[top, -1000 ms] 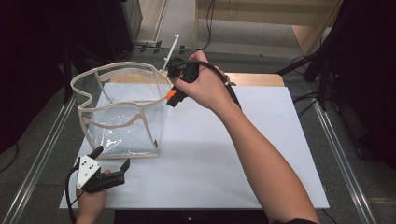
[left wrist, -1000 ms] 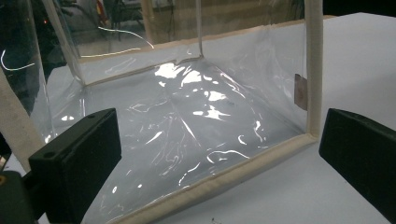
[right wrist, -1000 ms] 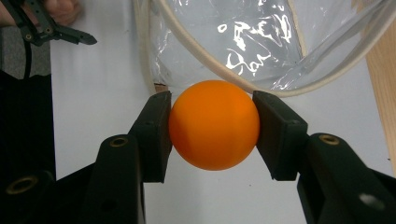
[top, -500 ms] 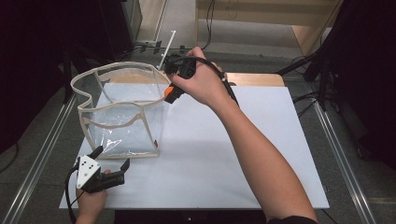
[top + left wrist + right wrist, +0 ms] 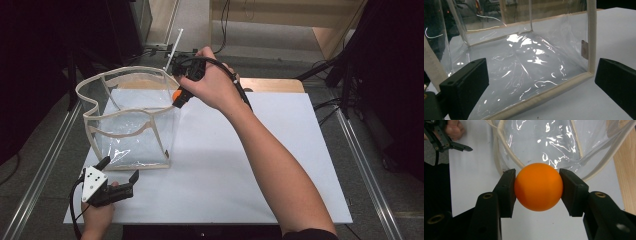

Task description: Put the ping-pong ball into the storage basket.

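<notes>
The right claw (image 5: 537, 191) is pinching an orange ball (image 5: 538, 190) at the clear bag's (image 5: 132, 127) two o'clock rim. The left claw (image 5: 119, 175), spread, is waiting at six o'clock on the surface (image 5: 280, 160). Next: carrying it over the opening and releasing.

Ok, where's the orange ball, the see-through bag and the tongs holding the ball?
orange ball (image 5: 538, 186), right gripper view, its front middle.
see-through bag (image 5: 131, 136), high view, its near clear wall.
right tongs (image 5: 538, 192), right gripper view, midway between the tips.
</notes>
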Available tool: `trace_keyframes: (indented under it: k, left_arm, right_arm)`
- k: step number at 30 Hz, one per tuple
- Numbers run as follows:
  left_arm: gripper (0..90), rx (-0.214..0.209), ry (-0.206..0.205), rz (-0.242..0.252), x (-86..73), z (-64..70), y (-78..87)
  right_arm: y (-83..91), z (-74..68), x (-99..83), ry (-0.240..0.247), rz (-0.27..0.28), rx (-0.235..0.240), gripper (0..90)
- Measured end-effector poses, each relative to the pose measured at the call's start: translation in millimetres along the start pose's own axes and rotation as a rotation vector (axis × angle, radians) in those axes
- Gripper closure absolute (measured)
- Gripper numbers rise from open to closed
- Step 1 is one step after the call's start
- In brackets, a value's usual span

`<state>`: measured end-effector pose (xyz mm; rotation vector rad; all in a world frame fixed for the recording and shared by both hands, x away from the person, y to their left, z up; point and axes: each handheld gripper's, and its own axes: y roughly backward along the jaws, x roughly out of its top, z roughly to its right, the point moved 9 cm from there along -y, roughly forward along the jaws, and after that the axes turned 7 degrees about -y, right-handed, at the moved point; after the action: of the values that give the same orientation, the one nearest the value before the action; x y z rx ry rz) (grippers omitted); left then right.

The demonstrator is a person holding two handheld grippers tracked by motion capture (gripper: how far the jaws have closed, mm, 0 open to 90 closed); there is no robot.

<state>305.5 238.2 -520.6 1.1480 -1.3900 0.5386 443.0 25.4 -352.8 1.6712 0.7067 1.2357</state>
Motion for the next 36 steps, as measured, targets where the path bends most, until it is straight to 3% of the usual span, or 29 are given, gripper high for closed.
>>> trace_keyframes:
  k: [30,36]
  left_arm:
    - [0.0,-0.002,0.002,0.002,0.1,0.3,-0.1]
    - [0.0,-0.002,0.006,0.002,0.1,-0.5,0.1]
  right_arm:
    - [-4.6,6.6,18.4,-0.026,-0.005,-0.014,47.7]
    - [-8.0,10.1,20.7,-0.041,-0.014,-0.034,47.7]
